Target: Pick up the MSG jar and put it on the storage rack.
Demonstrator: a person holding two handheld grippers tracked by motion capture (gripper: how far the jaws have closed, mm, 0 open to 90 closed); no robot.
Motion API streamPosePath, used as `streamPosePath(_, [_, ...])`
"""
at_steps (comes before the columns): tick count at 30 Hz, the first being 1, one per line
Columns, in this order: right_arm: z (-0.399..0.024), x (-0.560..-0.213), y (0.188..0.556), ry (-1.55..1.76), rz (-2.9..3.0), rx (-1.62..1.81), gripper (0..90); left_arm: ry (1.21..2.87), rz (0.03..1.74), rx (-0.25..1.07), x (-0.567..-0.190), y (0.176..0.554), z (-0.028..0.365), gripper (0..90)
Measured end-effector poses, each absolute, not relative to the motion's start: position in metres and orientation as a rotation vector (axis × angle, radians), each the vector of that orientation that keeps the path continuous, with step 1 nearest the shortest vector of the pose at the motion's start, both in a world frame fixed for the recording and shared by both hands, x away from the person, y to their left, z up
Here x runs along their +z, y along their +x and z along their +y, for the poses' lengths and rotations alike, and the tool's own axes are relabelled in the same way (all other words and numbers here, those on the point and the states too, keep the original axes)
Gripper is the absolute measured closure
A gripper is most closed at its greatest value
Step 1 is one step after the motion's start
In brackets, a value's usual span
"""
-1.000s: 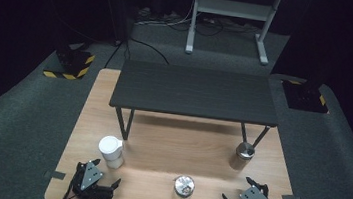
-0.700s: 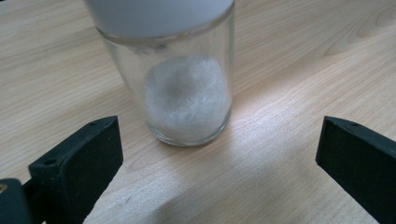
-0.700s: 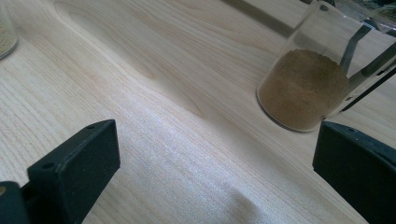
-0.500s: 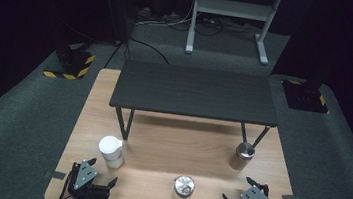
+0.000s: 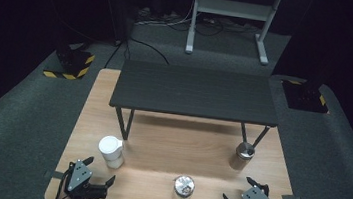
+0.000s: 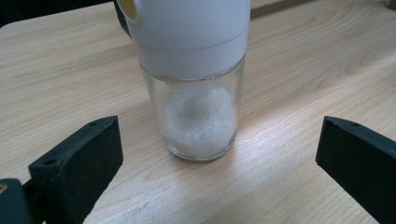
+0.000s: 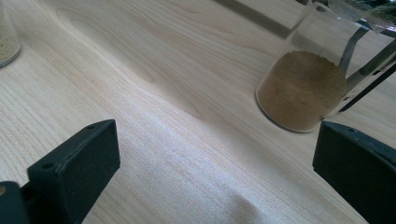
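A glass jar with a white lid (image 5: 111, 151) stands on the wooden table (image 5: 159, 143) at the front left; it holds white powder (image 6: 200, 116). My left gripper (image 5: 92, 174) sits just in front of it, open, jaws wide on either side and apart from the glass. A metal-lidded jar (image 5: 183, 189) stands at the front middle. A glass jar of brown powder (image 5: 242, 156) (image 7: 306, 86) stands at the right. My right gripper (image 5: 244, 195) is open near the front right edge, short of that jar.
A low dark table (image 5: 195, 91) stands on thin legs across the far half of the wooden table. Another jar's edge (image 7: 7, 35) shows at the left of the right gripper view. Grey carpet surrounds the table, with a white stand (image 5: 232, 15) behind.
My left gripper has shifted slightly to the left along the front edge. The right gripper and the jars have stayed put.
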State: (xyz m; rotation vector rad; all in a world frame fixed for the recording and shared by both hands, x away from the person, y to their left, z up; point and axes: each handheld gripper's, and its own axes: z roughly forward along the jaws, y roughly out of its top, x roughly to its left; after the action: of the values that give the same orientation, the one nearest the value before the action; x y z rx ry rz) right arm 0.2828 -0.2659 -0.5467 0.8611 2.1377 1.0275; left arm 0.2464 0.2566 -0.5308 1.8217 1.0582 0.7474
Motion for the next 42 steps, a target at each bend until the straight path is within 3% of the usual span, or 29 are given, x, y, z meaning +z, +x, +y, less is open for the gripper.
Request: streamPosePath(42, [-0.265,-0.547,0.282,0.845,2.147,1.031,0.0,1.756,1.047,0.76,-0.51,0.268,0.25,0.7])
